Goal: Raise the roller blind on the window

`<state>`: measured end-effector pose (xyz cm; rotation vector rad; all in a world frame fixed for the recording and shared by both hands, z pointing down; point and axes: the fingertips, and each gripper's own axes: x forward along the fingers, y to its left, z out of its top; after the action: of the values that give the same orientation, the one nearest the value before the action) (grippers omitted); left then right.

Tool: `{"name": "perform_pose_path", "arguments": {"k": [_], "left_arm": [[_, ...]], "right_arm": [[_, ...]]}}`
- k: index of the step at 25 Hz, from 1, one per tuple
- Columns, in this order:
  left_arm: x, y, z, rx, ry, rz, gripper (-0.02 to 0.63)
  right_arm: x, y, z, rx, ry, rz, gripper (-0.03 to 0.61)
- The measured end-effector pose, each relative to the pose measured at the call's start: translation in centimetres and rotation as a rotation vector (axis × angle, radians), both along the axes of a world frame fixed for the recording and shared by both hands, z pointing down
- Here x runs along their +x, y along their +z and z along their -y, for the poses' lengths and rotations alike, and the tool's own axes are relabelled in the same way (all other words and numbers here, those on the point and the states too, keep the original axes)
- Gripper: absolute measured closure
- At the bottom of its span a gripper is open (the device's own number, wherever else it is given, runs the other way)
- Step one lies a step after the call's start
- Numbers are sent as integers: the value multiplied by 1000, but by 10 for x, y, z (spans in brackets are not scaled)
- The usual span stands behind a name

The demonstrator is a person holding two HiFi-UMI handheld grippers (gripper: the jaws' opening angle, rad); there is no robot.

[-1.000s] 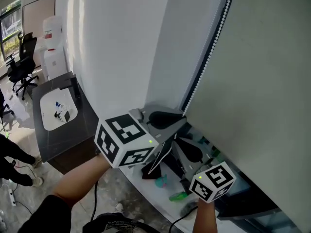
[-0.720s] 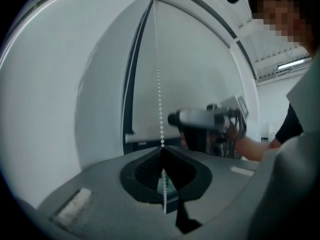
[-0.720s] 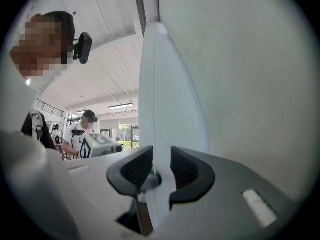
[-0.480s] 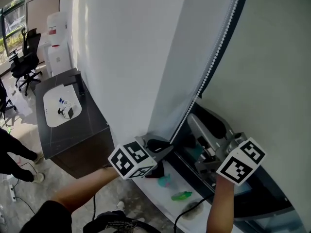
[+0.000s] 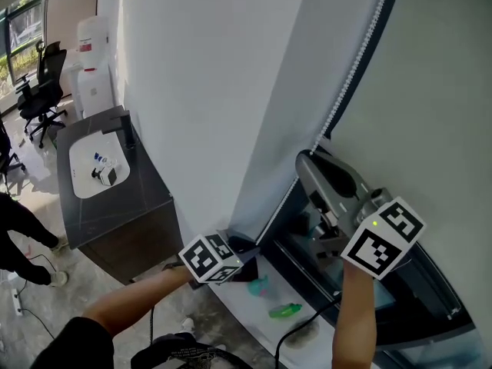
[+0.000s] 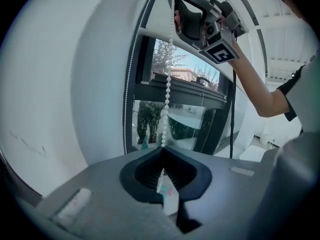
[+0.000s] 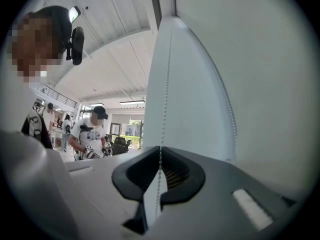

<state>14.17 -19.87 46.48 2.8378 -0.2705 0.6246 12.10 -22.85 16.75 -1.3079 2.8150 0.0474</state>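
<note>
The blind [image 5: 430, 91] is smooth, matt, pale cloth. The chain [image 6: 167, 89] is small glossy white beads (plastic, by the look). The wall [image 5: 200, 91] is matt white; the frame [image 6: 143, 84] dark, smooth and faintly shiny. Far left, the desk [image 5: 142, 198] has a dark glossy top; the floor [image 5: 77, 290] is mottled, polished, stone-like.

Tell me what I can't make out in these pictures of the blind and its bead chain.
- Roller blind top, with its roller: cut off by the head view's top edge.
- Bead chain below the left gripper: hidden by that gripper in head and left gripper views.
- Green thing on the sill: too small in head view to identify.
</note>
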Motion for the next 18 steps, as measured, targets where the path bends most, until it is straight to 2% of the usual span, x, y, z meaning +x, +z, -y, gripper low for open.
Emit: {"name": "perform_pose_path", "arguments": {"k": [2,4,5,6,8,11,13,15,18], "left_arm": [[-2,0,-5,-30,41,-22,601],[-6,-7,-14,-38,92,-55,597],[-8,-16,-17,-23,103,-83,564],[-11,-29,-19,-4,103,-125,517],[-18,-69,-16,27,77,-240,491],[-30,-139,-4,86,31,-400,491],[-33,-178,1,141,13,-469,492],[-33,-207,3,192,9,-508,492],[-23,-232,3,259,25,-507,492]], "right_arm": [[-1,0,-3,3,-33,26,566],[4,0,-3,30,-20,37,569],[8,1,-4,40,-11,45,569],[11,4,-6,42,-7,52,569],[12,16,-9,28,-3,32,569],[10,55,-10,-20,7,-35,569],[8,89,-12,-64,6,-68,569],[4,127,-15,-109,0,-108,569],[1,171,-20,-171,-10,-149,569]]}}
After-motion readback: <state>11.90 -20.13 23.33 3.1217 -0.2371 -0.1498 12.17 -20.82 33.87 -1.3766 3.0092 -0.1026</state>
